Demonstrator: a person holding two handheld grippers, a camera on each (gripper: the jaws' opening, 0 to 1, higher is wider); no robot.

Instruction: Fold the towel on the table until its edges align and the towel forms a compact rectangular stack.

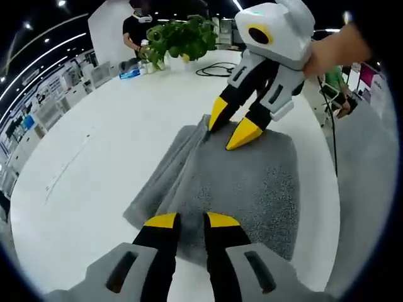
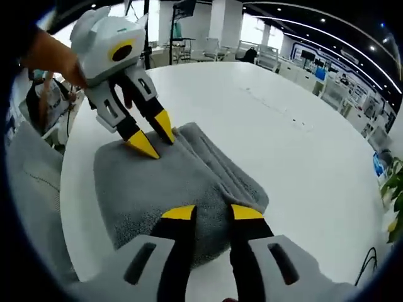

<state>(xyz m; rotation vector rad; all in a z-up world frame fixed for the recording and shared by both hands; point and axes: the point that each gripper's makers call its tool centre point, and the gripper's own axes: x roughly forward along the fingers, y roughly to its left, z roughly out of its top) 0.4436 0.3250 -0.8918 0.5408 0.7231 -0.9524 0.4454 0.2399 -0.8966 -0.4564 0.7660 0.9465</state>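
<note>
Folded grey towel [image 1: 242,182] on white table [image 1: 113,138], left tongs [image 1: 192,219] and right tongs [image 2: 213,212] parted, tips on towel

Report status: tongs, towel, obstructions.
Left tongs open at near towel edge. Right tongs open, tips on far edge. Grey towel folded, layers offset. White table around it bare.

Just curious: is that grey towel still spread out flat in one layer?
No, the towel is already folded, with stacked layers showing along its edge.

Grey towel [image 1: 242,182] lies folded, layered edges showing, on the white table [image 1: 107,157].
</note>
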